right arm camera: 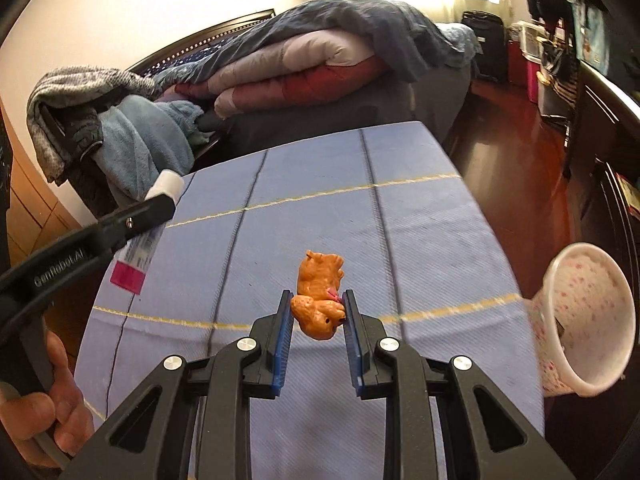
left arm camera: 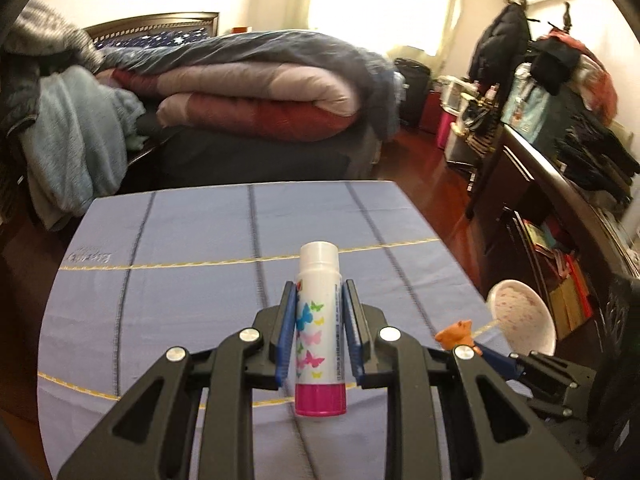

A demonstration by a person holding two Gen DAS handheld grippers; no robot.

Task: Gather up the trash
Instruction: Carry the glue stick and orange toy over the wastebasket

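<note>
Left claw (left arm camera: 320, 304) grips a glue stick (left arm camera: 319, 332); right claw (right arm camera: 317, 308) grips an orange toy animal (right arm camera: 320, 296) above the table (right arm camera: 420, 240).

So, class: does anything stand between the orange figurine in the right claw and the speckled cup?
Nothing visible does. The orange figurine, gripped in the right claw, has only bare blue tablecloth between it and the speckled cup at the table's right edge.

Folded quilt (left arm camera: 256, 96) on bed (left arm camera: 248, 160)
</note>
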